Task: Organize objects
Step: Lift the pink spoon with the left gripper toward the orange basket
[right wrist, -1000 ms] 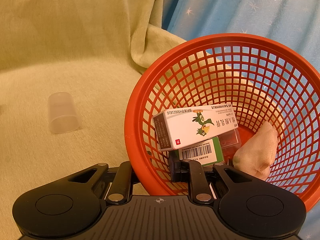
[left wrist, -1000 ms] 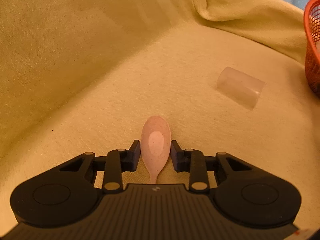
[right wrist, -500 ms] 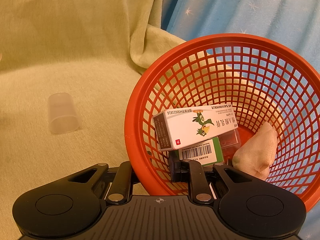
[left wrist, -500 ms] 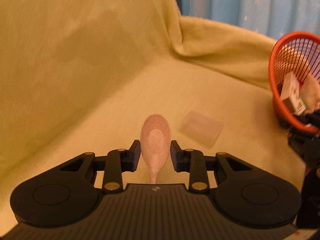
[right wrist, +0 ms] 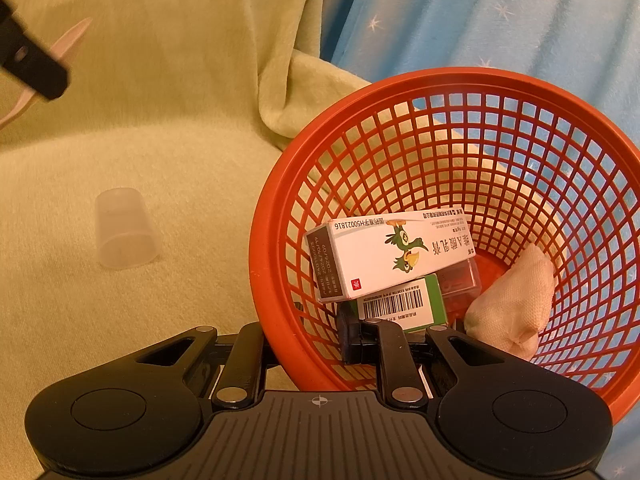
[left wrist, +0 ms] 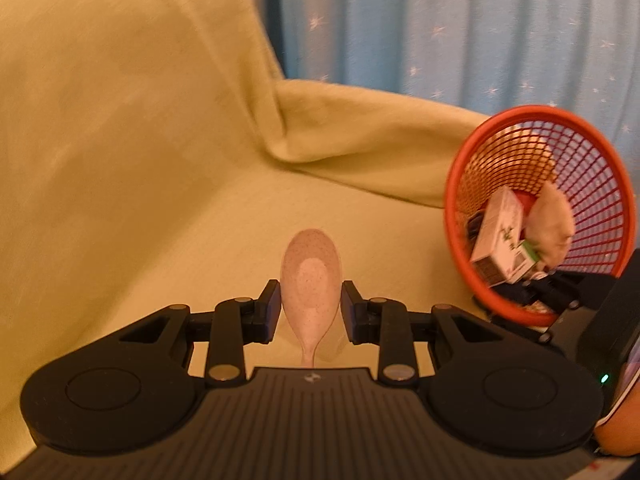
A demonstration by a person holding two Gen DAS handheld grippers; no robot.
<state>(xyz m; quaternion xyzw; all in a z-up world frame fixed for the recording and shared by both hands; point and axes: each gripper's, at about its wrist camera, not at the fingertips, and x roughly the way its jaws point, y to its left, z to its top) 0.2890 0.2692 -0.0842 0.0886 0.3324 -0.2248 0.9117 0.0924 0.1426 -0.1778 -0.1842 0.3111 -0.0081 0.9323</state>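
Pink and speckled, one spoon (left wrist: 311, 280) sits pinched by the bowl between the pads of the left gripper (left wrist: 311, 307), jaws narrowed right onto it, held clear above the yellow-green blanket (left wrist: 160, 200). Over on the right side of the blanket, one red mesh basket (right wrist: 460, 88) is tipped up, and the right gripper (right wrist: 308, 338) has its jaws closed on the near rim, one finger outside the wall, one inside. Count inside the basket: two boxes, a white box (right wrist: 392, 256) lying on a green-and-white box (right wrist: 404, 306), plus one cloth pouch (right wrist: 512, 300) against the right wall, and what may be a small clear case behind the boxes, hard to make out. One clear plastic cup (right wrist: 124, 232) lies alone on the blanket, well left of the basket. Behind it all, the blanket climbs a backrest, and a blue curtain (left wrist: 440, 28) with pale stars hangs beyond.
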